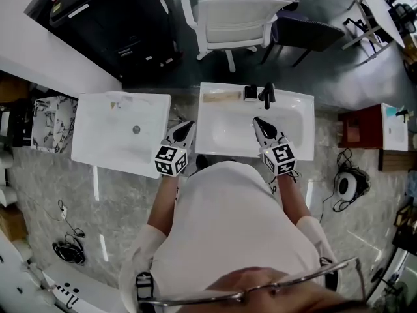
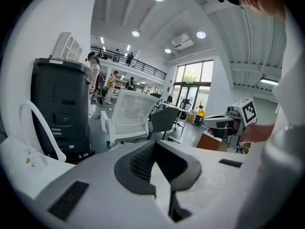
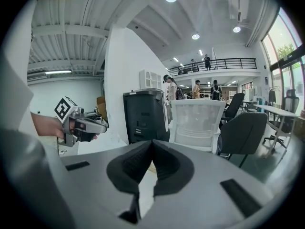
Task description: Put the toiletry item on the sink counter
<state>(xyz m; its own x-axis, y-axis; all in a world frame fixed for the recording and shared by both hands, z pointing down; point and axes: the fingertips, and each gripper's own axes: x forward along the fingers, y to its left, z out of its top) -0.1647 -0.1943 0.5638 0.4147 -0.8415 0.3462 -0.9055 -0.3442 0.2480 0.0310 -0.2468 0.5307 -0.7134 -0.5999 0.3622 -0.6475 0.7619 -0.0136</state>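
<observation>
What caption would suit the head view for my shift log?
Person at the faucet sink, left gripper beside it, right gripper over its basin, both shut and empty.

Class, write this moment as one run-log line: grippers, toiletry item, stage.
left gripper: shut, empty | right gripper: shut, empty, over sink basin | toiletry item: on sink's back ledge, untouched

My right gripper has its jaws pressed together, nothing between them; my left gripper hangs off to its left; a white chair stands just ahead.
</observation>
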